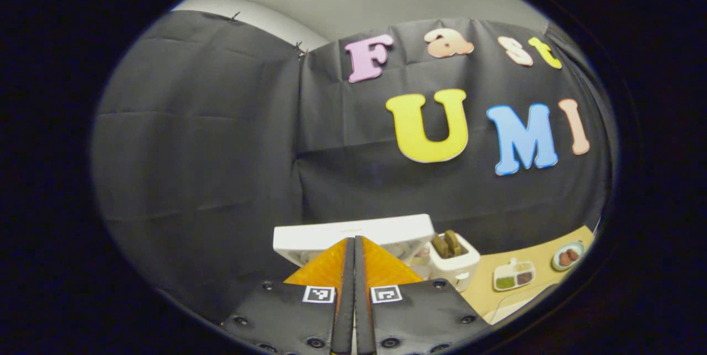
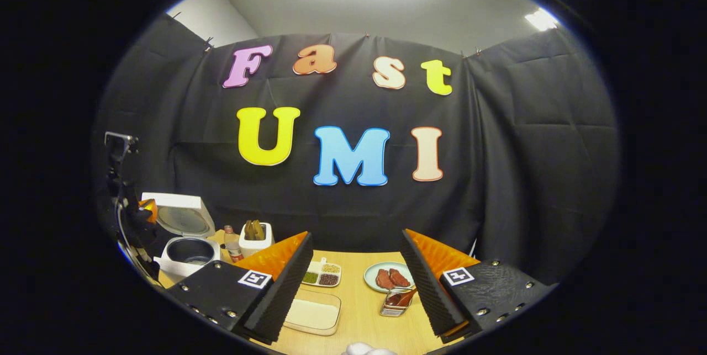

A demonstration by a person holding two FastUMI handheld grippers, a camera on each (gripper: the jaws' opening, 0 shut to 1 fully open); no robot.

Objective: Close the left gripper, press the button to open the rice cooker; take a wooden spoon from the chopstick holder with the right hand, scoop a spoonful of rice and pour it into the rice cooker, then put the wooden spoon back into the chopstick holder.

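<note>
Rice cooker (image 2: 185, 250) lid upright; left gripper (image 1: 353, 266) closed empty; right gripper (image 2: 356, 283) wide, empty.

At the bottom centre of the left gripper view, the left claw (image 1: 354, 266) has two black plates studded with round screws, each bearing a small square black-and-white marker, with orange wedge-shaped fingers (image 1: 323, 269) tapering forward. Across the bottom of the right gripper view, the right claw (image 2: 353, 266) is built alike (its inner faces lined with ribbed black foam pads (image 2: 284, 289)).

White rice cooker (image 2: 185, 239), lid raised
</note>
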